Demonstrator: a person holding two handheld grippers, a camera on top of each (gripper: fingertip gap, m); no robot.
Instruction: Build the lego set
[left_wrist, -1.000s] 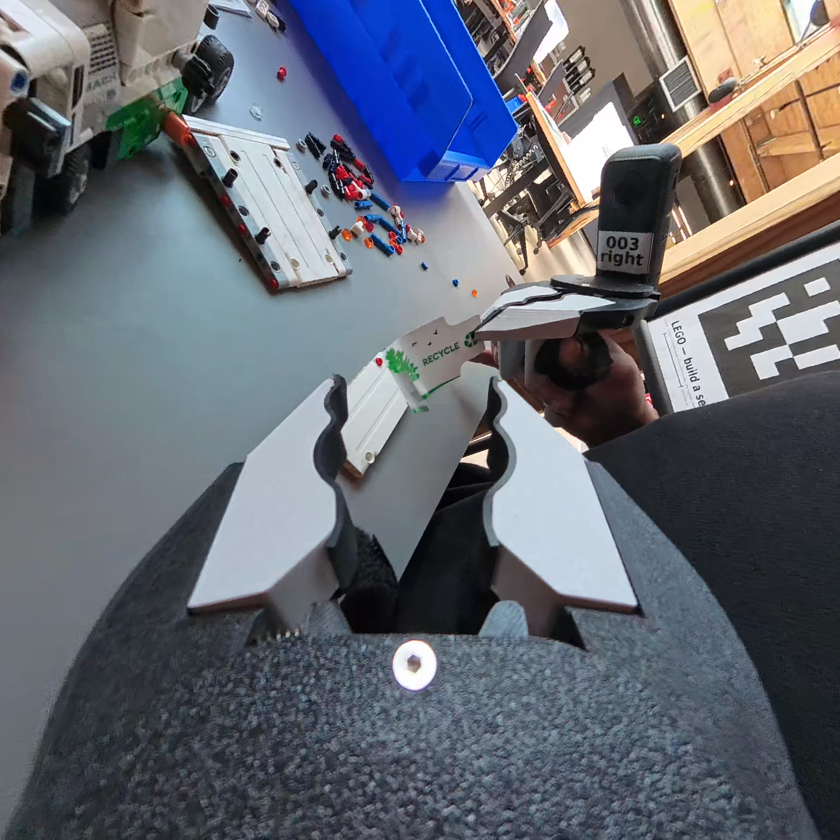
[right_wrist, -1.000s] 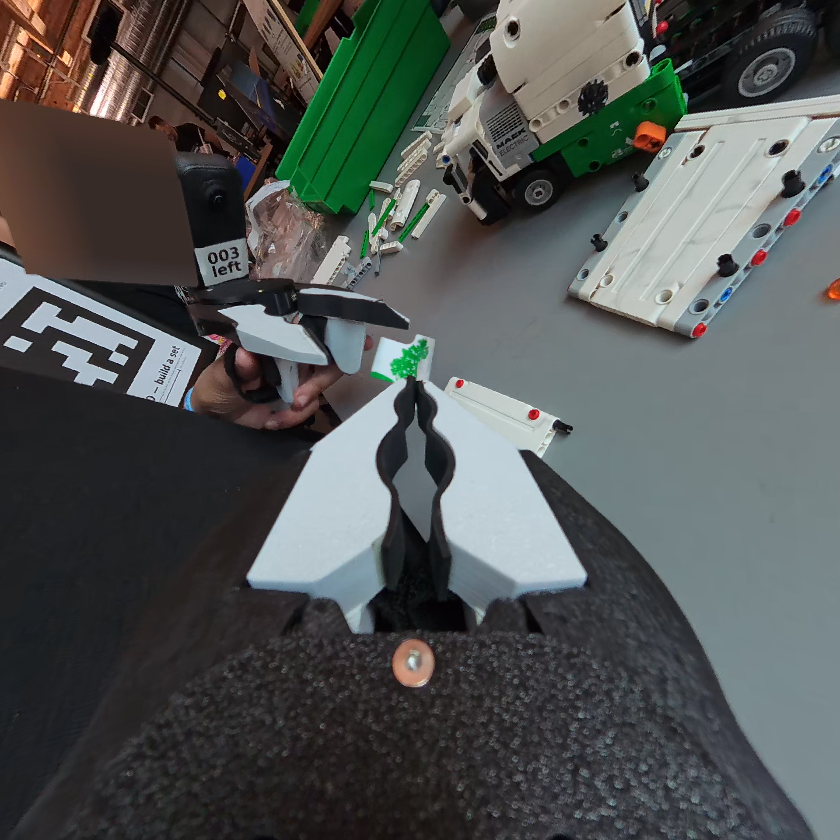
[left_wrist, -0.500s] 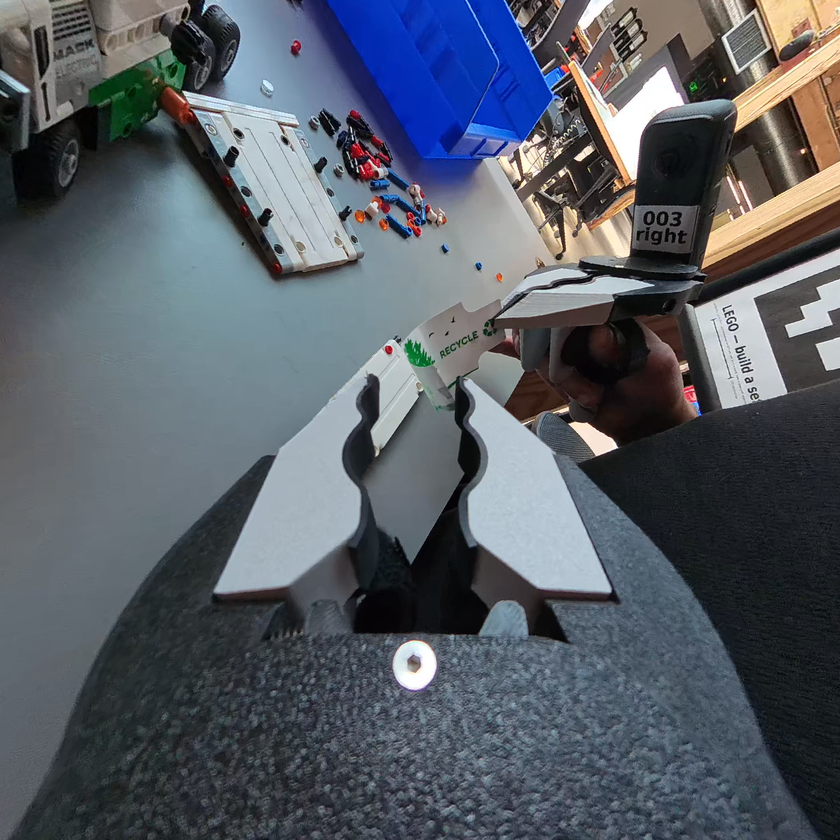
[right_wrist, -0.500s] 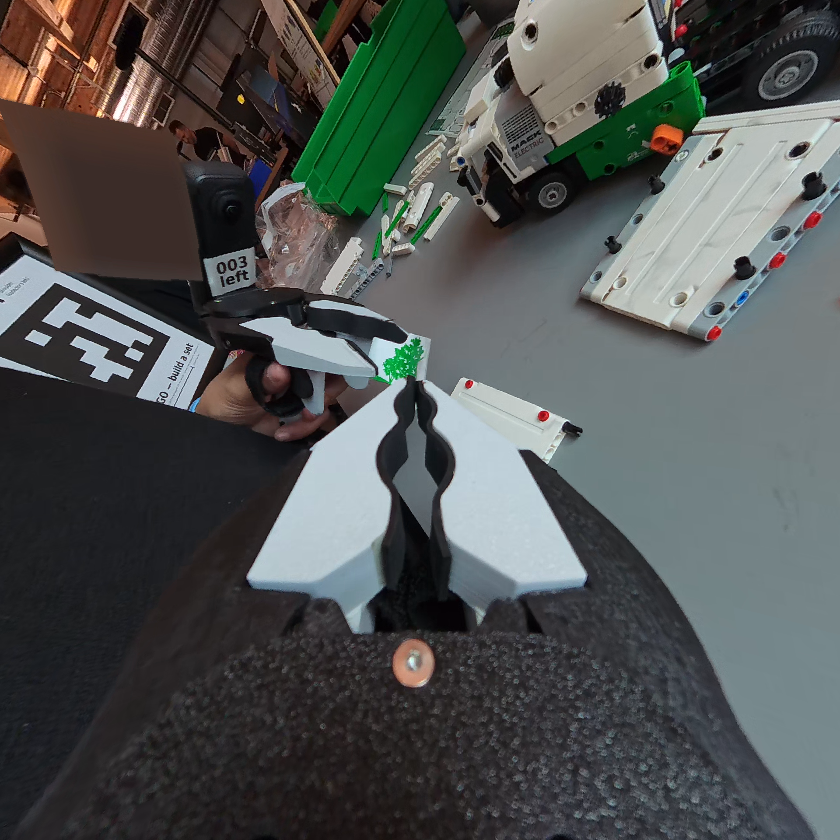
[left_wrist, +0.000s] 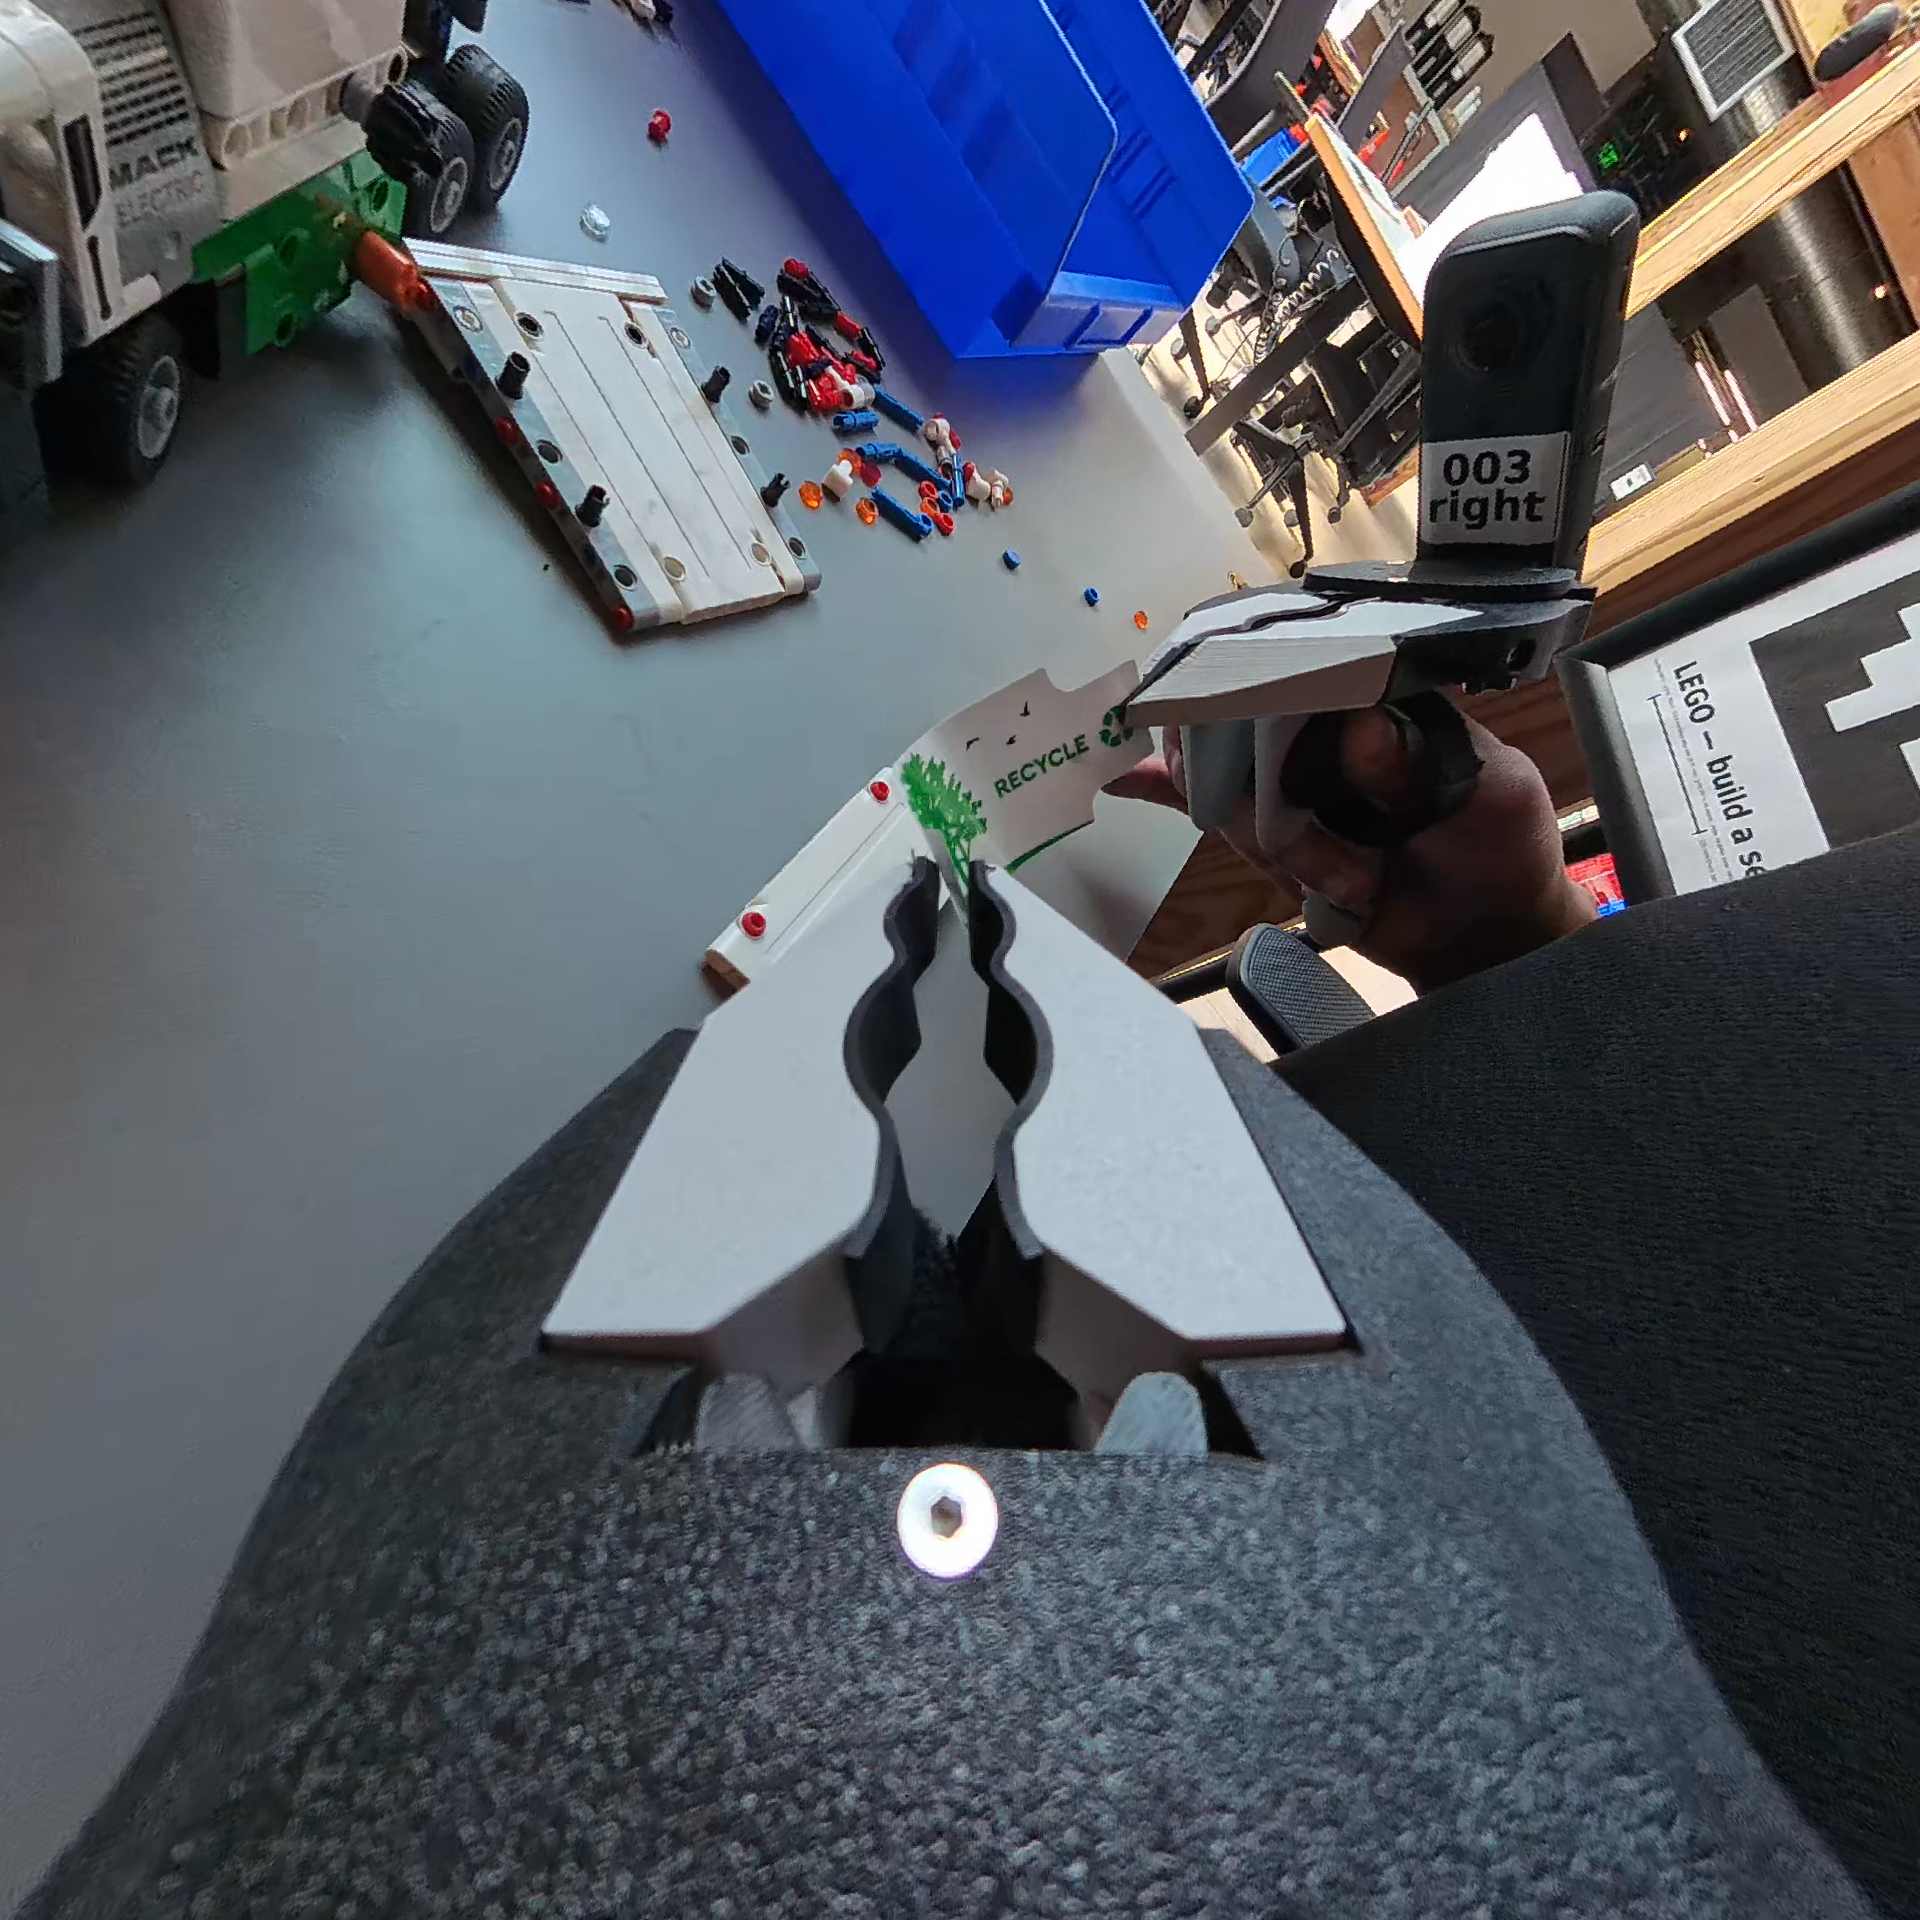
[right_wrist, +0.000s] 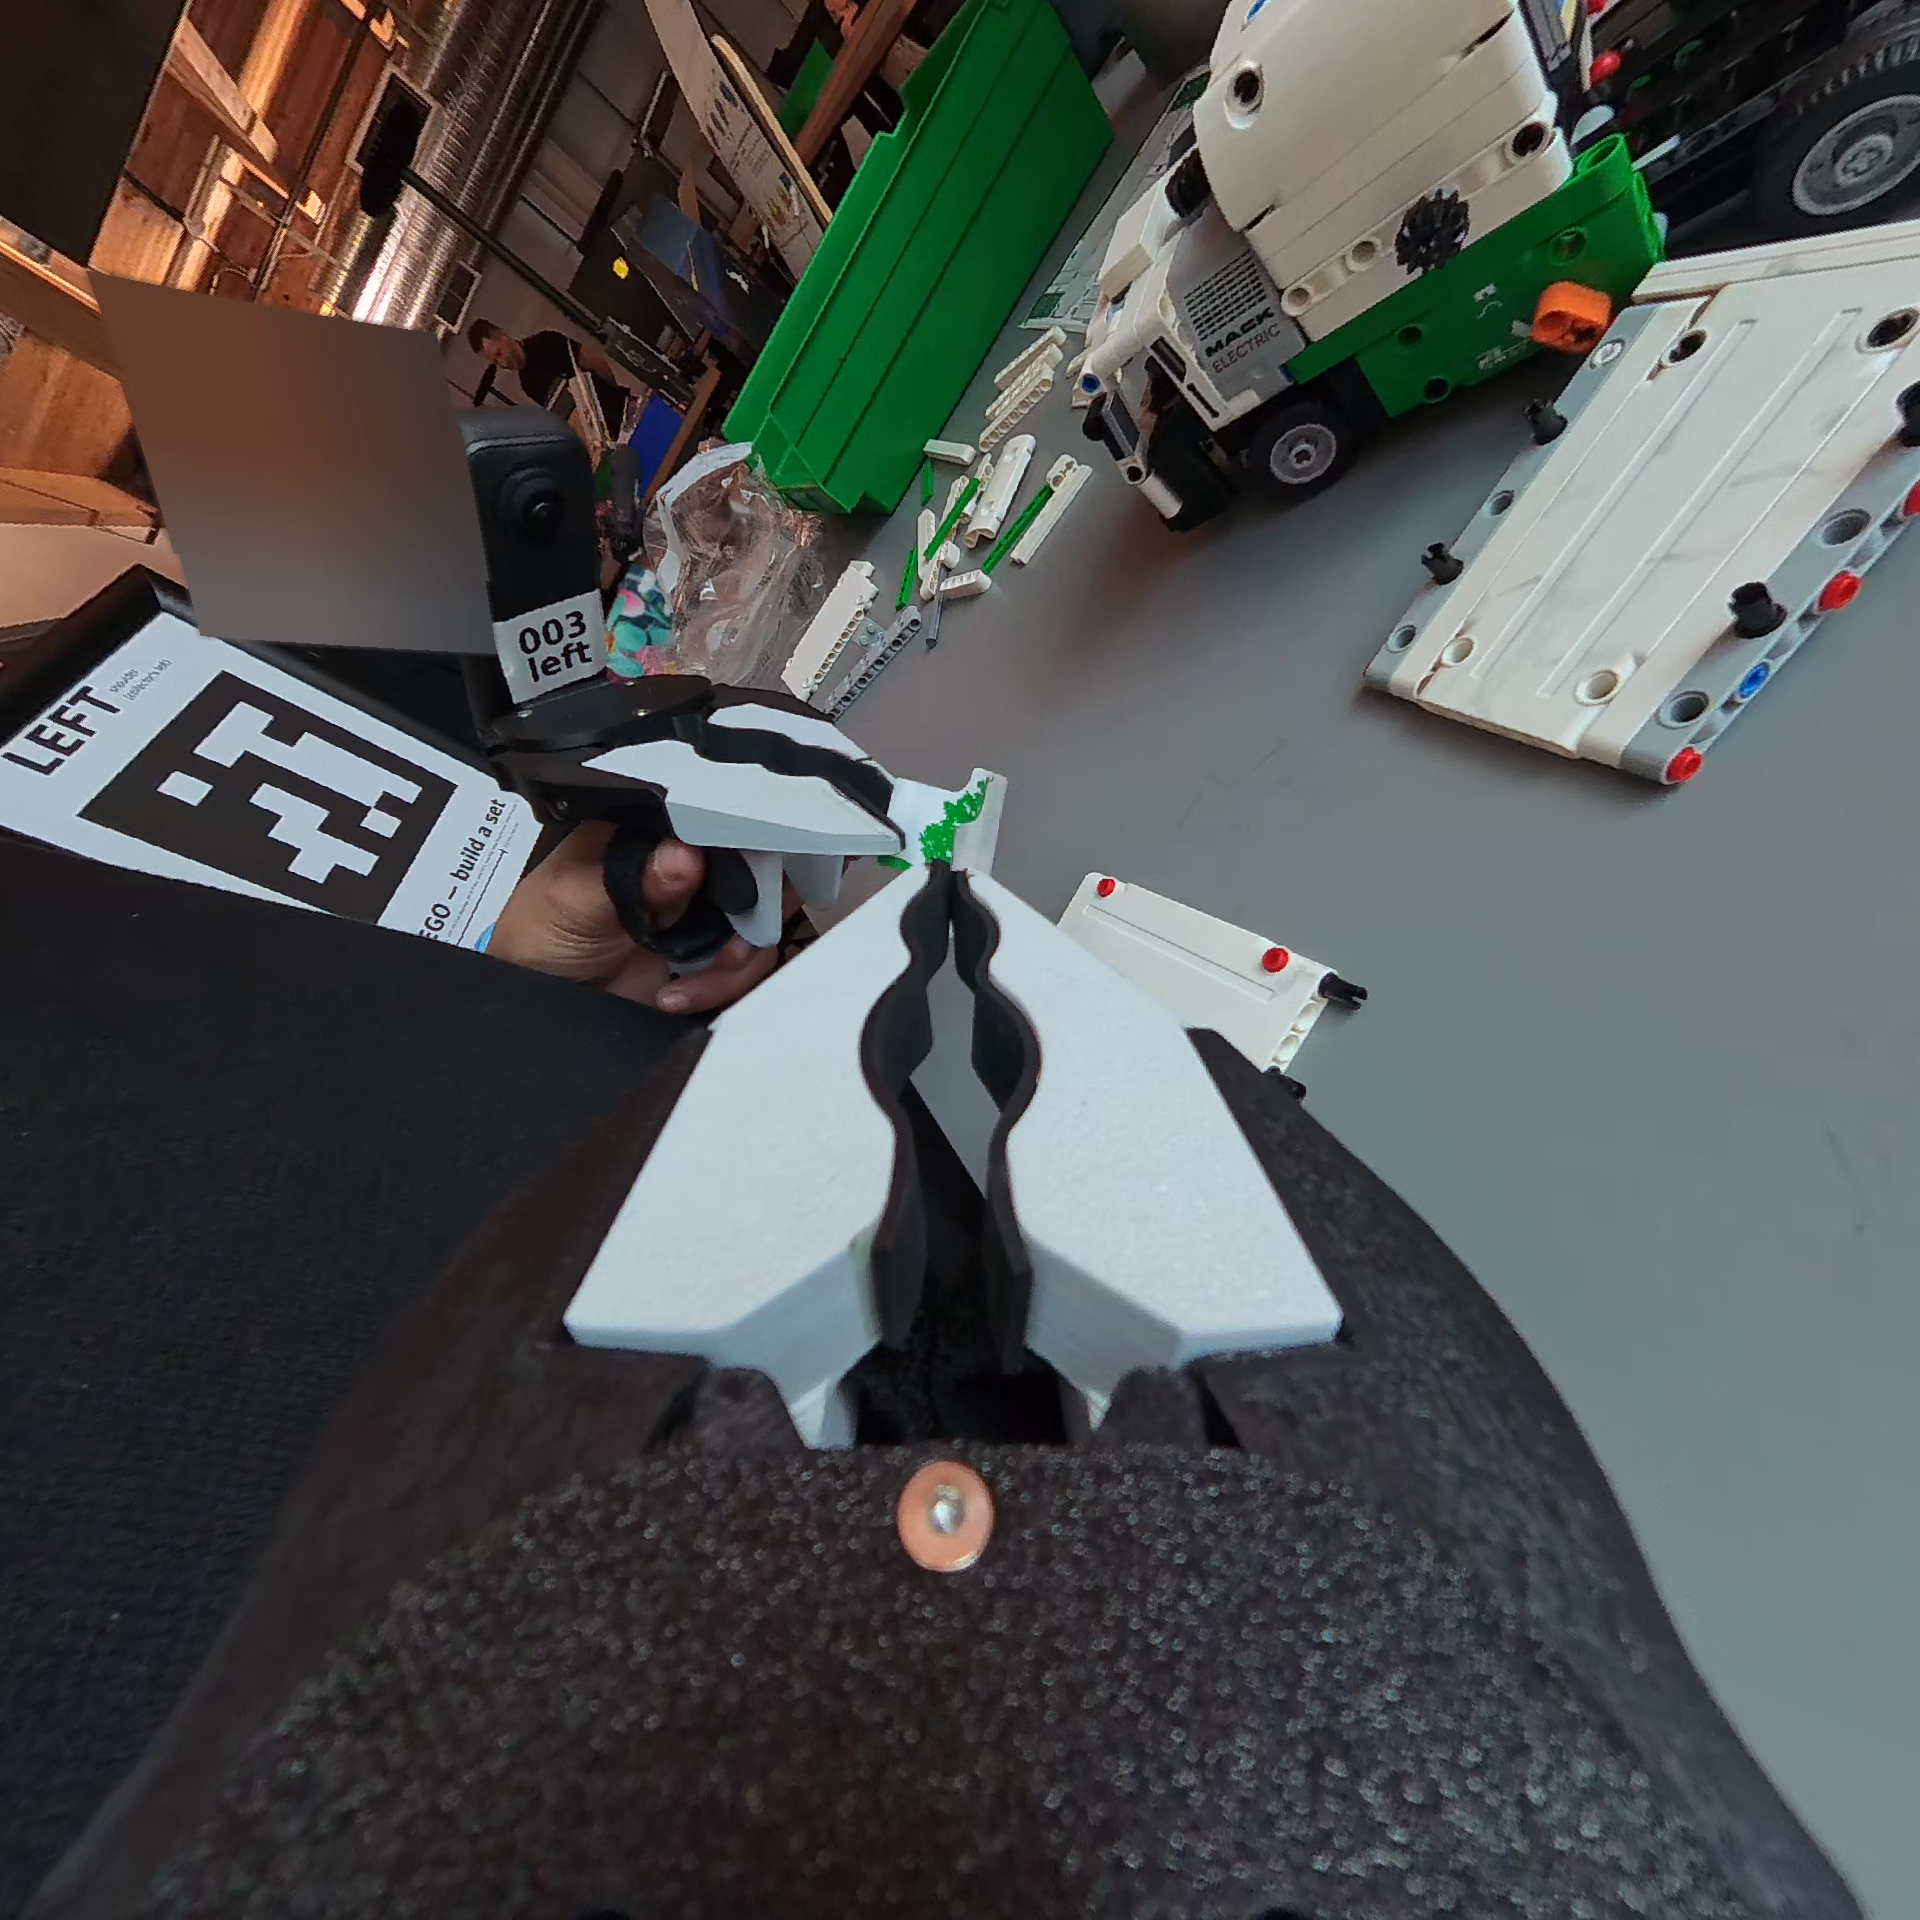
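Observation:
A white sticker with a green tree print (left_wrist: 1039, 769) hangs in the air between my two grippers, above the grey table (left_wrist: 312, 831). My left gripper (left_wrist: 951, 883) is shut on the sticker's tree end. My right gripper (right_wrist: 940, 873) is shut on the other end; it also shows in the left wrist view (left_wrist: 1143, 707). In the right wrist view the sticker (right_wrist: 961, 816) runs from my tips to the left gripper (right_wrist: 894, 821). A small white panel with red pins (left_wrist: 821, 894) lies on the table just below; it also shows in the right wrist view (right_wrist: 1195, 956).
A white and green toy truck (right_wrist: 1351, 260) and a large white panel (left_wrist: 623, 436) lie farther off. Several small loose parts (left_wrist: 862, 416) sit by a blue bin (left_wrist: 987, 156). A green bin (right_wrist: 914, 260), white beams (right_wrist: 997, 499) and a plastic bag (right_wrist: 727, 561) lie at the left. One gripper's finger ends stand about 6 cm off the other's. Both grippers' tips are roughly 15 cm from the large white panel (left_wrist: 623, 436). The right camera catches it too, in the right wrist view (right_wrist: 1626, 494).
My left gripper has moved forward to the sticker's free end and its jaws have come together on it. My right gripper has stayed shut on the sticker.

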